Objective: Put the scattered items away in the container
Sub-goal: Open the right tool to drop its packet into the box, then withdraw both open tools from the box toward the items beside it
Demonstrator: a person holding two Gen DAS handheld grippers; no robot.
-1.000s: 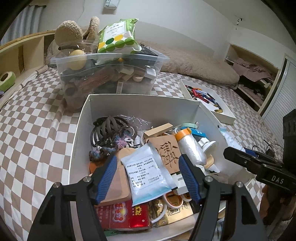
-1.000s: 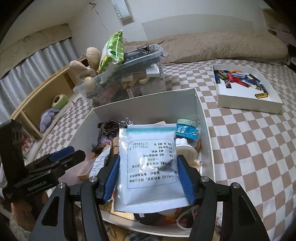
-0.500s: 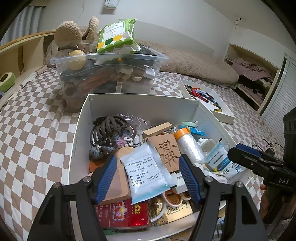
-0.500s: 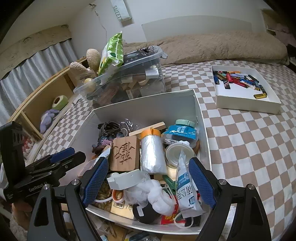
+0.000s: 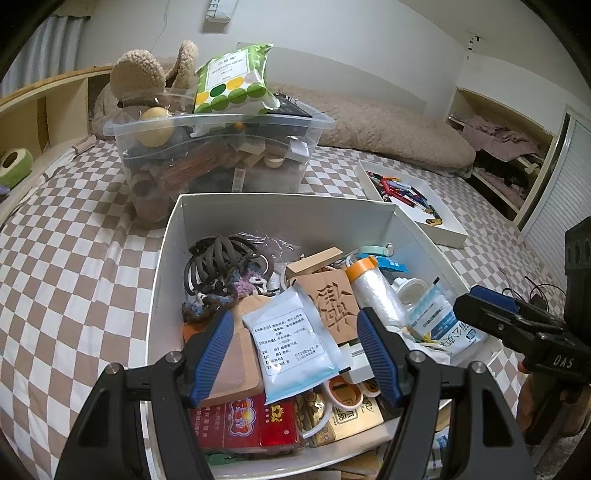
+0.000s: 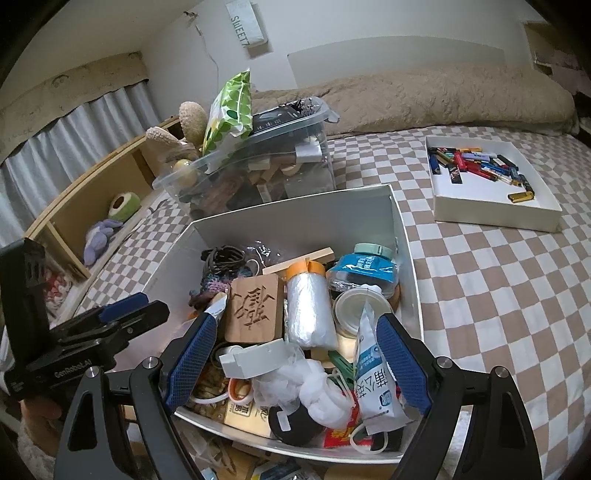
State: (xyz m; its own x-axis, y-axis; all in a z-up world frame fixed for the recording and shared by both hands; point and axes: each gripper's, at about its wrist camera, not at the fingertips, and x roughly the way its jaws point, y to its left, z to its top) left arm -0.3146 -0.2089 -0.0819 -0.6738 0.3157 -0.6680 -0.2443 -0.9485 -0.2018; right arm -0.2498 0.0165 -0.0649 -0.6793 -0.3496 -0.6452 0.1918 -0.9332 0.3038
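We are in a home bedroom. A bed with a brown-and-white checkered sheet fills the view, with a long fuzzy beige pillow against the white wall. A wooden shelf beside the bed holds plush toys under a gray curtain. On the other side, an open closet nook holds crumpled clothing. Household odds and ends fill boxes on the bed.

"SWEET" on the wall sign, "DAS" on the right tongs, "GenRobot.AI" on the left tongs
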